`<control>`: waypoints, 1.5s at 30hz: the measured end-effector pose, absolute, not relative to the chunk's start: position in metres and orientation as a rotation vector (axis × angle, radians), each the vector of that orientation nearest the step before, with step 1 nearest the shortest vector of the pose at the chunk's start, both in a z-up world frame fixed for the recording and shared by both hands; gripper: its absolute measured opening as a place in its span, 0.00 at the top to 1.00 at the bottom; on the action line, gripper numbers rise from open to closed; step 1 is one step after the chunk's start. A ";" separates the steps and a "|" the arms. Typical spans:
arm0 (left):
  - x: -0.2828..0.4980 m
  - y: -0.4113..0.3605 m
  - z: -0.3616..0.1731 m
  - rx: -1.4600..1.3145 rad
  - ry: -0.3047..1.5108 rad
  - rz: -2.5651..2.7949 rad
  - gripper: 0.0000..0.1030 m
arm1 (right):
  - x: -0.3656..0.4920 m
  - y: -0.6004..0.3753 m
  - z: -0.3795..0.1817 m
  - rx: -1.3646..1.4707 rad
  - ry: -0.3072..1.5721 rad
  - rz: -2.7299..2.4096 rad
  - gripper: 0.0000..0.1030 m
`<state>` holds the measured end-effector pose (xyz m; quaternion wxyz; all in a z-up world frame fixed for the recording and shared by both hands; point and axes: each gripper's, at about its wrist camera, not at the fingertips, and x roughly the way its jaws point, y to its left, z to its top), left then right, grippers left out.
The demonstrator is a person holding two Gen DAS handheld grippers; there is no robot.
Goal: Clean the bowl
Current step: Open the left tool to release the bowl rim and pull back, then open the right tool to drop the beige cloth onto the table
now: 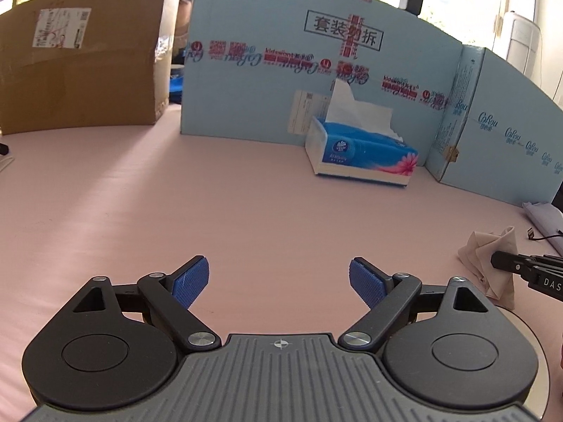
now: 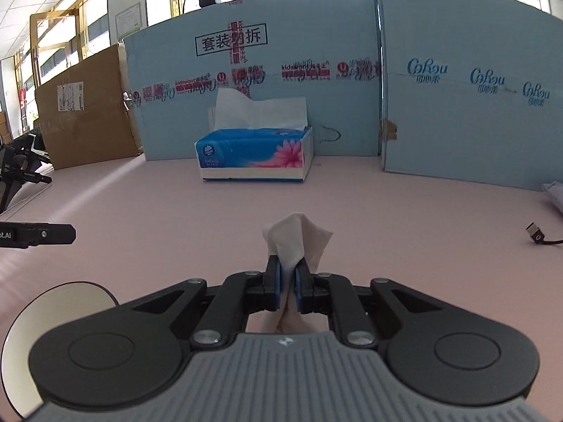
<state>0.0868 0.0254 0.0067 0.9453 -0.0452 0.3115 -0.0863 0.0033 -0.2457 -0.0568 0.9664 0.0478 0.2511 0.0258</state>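
My left gripper [image 1: 279, 283] stands wide open over bare pink table, nothing between its blue pads. A crumpled white tissue [image 2: 299, 239] is pinched between the blue pads of my right gripper [image 2: 288, 272], which is shut on it. In the left wrist view that same tissue [image 1: 487, 262] and the right gripper's black finger [image 1: 506, 260] show at the right edge. The white bowl [image 2: 21, 337] lies at the lower left of the right wrist view, mostly hidden behind the gripper body; its rim [image 1: 527, 330] also peeks out at the lower right of the left wrist view.
A blue tissue box [image 2: 255, 153] with a sheet sticking up stands at the back against light-blue cardboard panels [image 2: 316, 70]. A brown carton [image 1: 81, 70] stands back left. A black USB cable [image 2: 536, 234] lies at the right. The table [image 1: 211, 193] is pink.
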 end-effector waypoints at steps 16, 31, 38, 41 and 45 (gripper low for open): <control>0.082 0.021 -0.001 -0.099 0.642 -0.182 0.11 | -0.062 -0.235 -0.042 0.118 0.552 0.068 0.87; 0.064 0.022 -0.005 -0.086 0.660 -0.169 0.11 | -0.057 -0.221 -0.065 0.084 0.574 0.036 0.63; 0.050 0.028 -0.001 -0.090 0.643 -0.151 0.11 | -0.069 -0.226 -0.057 0.101 0.557 0.025 0.49; 0.043 0.030 0.002 -0.076 0.637 -0.142 0.00 | -0.076 -0.227 -0.051 0.083 0.529 -0.001 0.42; 0.029 0.030 0.007 -0.041 0.599 -0.123 0.00 | -0.087 -0.225 -0.043 0.053 0.451 -0.055 0.32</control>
